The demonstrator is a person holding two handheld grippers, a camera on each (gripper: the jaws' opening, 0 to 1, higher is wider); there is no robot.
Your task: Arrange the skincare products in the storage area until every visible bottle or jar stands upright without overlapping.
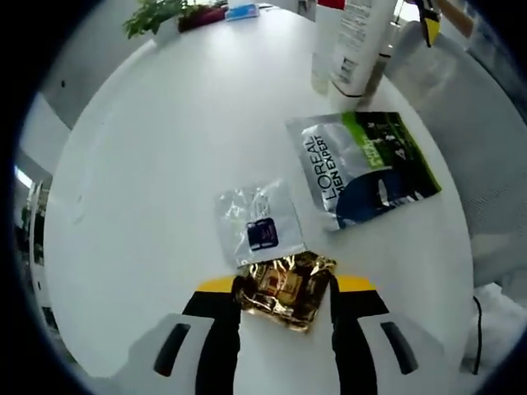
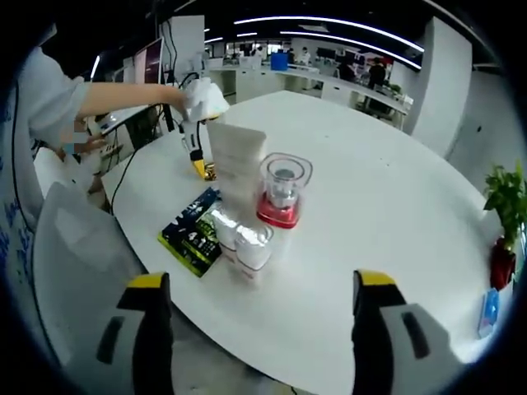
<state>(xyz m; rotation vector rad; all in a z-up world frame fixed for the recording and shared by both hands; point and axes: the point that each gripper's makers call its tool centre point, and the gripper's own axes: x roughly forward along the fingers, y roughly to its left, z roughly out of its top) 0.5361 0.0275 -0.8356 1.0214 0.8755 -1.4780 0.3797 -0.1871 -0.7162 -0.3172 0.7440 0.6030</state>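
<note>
My left gripper (image 1: pixel 284 284) is shut on a crinkled gold sachet (image 1: pixel 286 288), low over the white round table (image 1: pixel 165 164). Just beyond it lies a silver sachet (image 1: pixel 259 224) with a dark label, and to its right a flat L'Oreal Men Expert packet (image 1: pixel 366 164). White bottles (image 1: pixel 356 41) stand upright at the far edge. In the right gripper view those bottles form a tight group: a tall white bottle (image 2: pixel 236 160), a clear bottle with a red part (image 2: pixel 282 193) and a small white one (image 2: pixel 251 245), with the packet (image 2: pixel 193 230) beside them. My right gripper (image 2: pixel 259 329) is open, short of the group.
A potted plant (image 1: pixel 160 16) and a small blue item (image 1: pixel 243 10) sit at the table's far side. In the right gripper view a person's hand holds the left gripper (image 2: pixel 198 148) behind the bottles. A grey chair (image 2: pixel 74 247) stands at the table's edge.
</note>
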